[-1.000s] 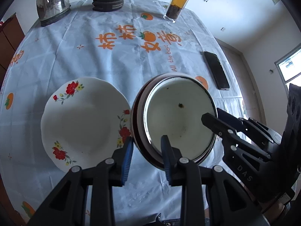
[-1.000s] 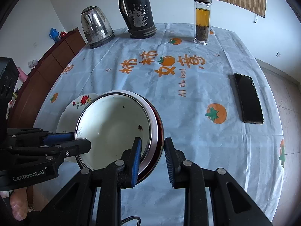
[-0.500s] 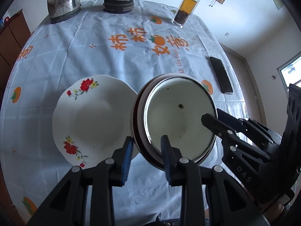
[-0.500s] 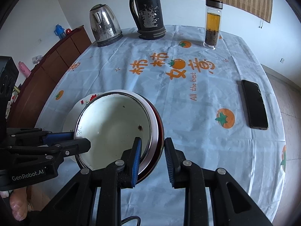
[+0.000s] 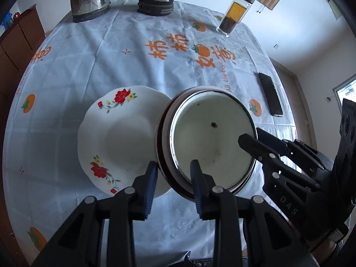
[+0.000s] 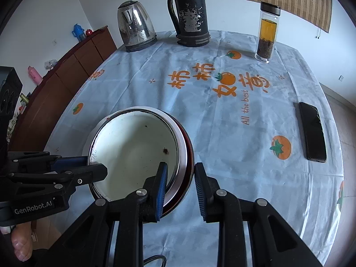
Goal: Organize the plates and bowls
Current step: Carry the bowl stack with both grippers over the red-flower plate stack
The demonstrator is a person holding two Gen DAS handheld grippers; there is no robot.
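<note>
A stack of bowls [image 5: 211, 142], a white enamel one nested in dark-rimmed ones, hangs above the table, held from both sides. My left gripper [image 5: 173, 173] is shut on the stack's left rim. My right gripper [image 6: 180, 178] is shut on its right rim [image 6: 182, 155]. In the left wrist view the right gripper's fingers [image 5: 255, 142] show on the far rim. A white plate with red flowers [image 5: 120, 138] lies flat on the tablecloth to the left, its right edge under the stack. In the right wrist view the stack [image 6: 135, 151] hides the plate.
A steel kettle [image 6: 135, 31], a dark thermos [image 6: 191, 13] and a glass tea bottle [image 6: 267, 35] stand at the table's far edge. A black phone [image 6: 312, 131] lies at the right. A brown cabinet [image 6: 55, 84] stands to the left.
Both grippers have lifted the bowl stack higher and tilted up; the table looks smaller and farther. The plate has stayed put on the cloth.
</note>
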